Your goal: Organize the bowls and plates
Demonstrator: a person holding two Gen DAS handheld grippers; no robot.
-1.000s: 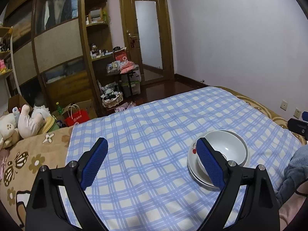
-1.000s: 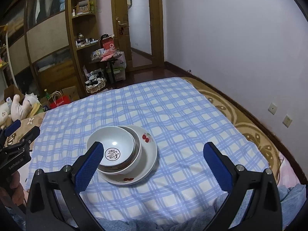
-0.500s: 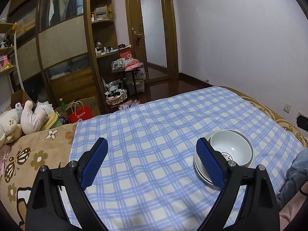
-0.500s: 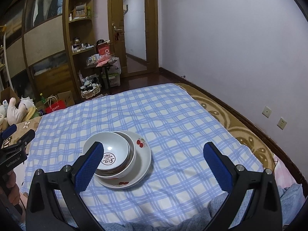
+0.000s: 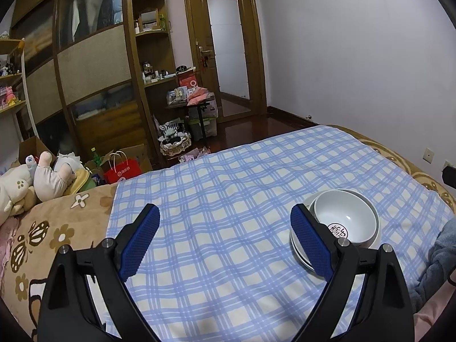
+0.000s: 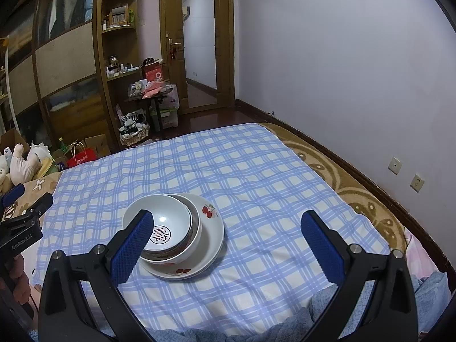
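Observation:
A white bowl with a black character [image 6: 166, 225] sits nested in other bowls on a white cherry-pattern plate [image 6: 212, 229], on the blue checked cloth [image 6: 256, 176] over the bed. The same bowl [image 5: 346, 216] and the plate under it [image 5: 299, 249] show at the right of the left wrist view. My left gripper [image 5: 225, 236] is open and empty, held above the cloth to the left of the stack. My right gripper [image 6: 226, 240] is open and empty, held above and nearer than the stack; its left finger [image 6: 134, 242] overlaps the bowl in view.
Plush toys [image 5: 37, 176] lie on the tan bedspread at the left. A grey-blue blanket [image 6: 327, 307] is bunched at the near edge. The wall [image 6: 342, 71] runs along the bed's right side. Shelves and clutter [image 5: 185, 99] stand beyond the bed's foot.
Both grippers have pulled back and lifted a little from the stack, so it sits lower and smaller in view. The stacked bowls and plate have not moved.

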